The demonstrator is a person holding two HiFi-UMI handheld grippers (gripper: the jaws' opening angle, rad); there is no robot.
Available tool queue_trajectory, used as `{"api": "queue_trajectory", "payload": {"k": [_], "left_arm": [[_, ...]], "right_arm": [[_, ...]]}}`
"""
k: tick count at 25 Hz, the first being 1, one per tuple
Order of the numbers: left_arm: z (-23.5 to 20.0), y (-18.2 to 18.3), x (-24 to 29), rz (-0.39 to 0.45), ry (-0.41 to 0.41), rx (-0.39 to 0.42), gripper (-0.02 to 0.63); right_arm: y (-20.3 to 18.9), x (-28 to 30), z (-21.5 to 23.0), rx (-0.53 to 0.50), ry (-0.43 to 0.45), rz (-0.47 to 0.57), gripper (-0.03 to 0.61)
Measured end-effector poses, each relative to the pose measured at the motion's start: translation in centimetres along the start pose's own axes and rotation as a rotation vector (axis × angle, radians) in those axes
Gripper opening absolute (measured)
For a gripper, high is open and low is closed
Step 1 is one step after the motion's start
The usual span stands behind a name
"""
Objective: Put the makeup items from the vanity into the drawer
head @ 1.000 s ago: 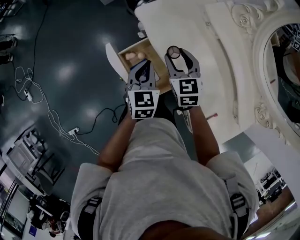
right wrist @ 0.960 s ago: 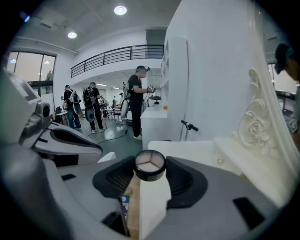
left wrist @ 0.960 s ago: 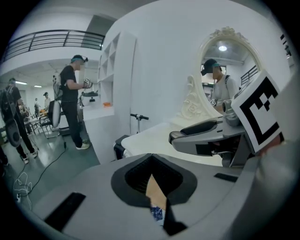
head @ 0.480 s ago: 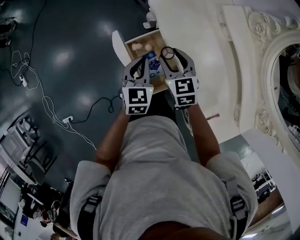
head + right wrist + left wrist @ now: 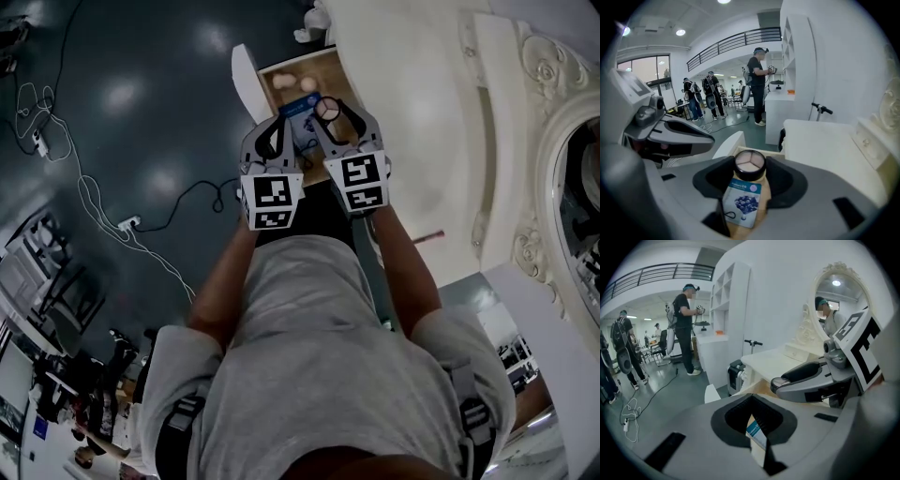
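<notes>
The dark floor (image 5: 141,112) is lying open to the left, with only cables (image 5: 94,216) trailing across it. The white vanity (image 5: 403,112) is filling the right side, its mirror (image 5: 572,187) cut off by the picture's right edge. The drawer (image 5: 274,97) is standing pulled out from the vanity's left edge, and both tongs are hanging side by side over its near end, close together.

The right gripper (image 5: 328,114) is pinching a round compact (image 5: 326,108) at its jaw tips. Only the right gripper view is showing the lid's three pale segments (image 5: 750,165) and, straight below on the wooden drawer bottom, a sachet (image 5: 742,202) printed with blue berries. The left gripper (image 5: 281,124) is carrying nothing, its jaw tips meeting. Its own view is showing just a corner of the sachet (image 5: 756,433) through the gap behind the tips.

Two pale round things (image 5: 281,82) are lying at the drawer's far end, too small to identify. The grippers are hiding the drawer's near end from the head view.
</notes>
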State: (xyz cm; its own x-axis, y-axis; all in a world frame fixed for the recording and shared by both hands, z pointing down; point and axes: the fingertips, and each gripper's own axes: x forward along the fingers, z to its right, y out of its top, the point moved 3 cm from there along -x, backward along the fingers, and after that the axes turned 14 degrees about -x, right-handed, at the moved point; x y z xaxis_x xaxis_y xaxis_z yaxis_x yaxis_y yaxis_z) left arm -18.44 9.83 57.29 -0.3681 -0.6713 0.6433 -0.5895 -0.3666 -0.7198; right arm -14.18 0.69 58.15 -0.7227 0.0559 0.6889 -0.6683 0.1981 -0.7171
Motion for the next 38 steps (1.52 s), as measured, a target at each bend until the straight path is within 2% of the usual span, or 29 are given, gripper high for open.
{"api": "queue_trajectory", "payload": {"k": [10,23,38], "left_arm": [[-2.2,-2.7,0.4,-0.045,0.018,-0.038,0.006],[-3.6,-4.8,1.0,-0.076,0.027,-0.047,0.006],[-3.6,-5.1,0.1,-0.079,0.018,-0.031,0.006]], "right_arm": [[-2.4,3.9,-3.8,-0.004,0.102,-0.082,0.225],[-8.5,9.1,-6.1,-0.001,0.178,-0.225,0.225],[-11.5,11.0,-7.6,-0.041,0.212,-0.294,0.225]]}}
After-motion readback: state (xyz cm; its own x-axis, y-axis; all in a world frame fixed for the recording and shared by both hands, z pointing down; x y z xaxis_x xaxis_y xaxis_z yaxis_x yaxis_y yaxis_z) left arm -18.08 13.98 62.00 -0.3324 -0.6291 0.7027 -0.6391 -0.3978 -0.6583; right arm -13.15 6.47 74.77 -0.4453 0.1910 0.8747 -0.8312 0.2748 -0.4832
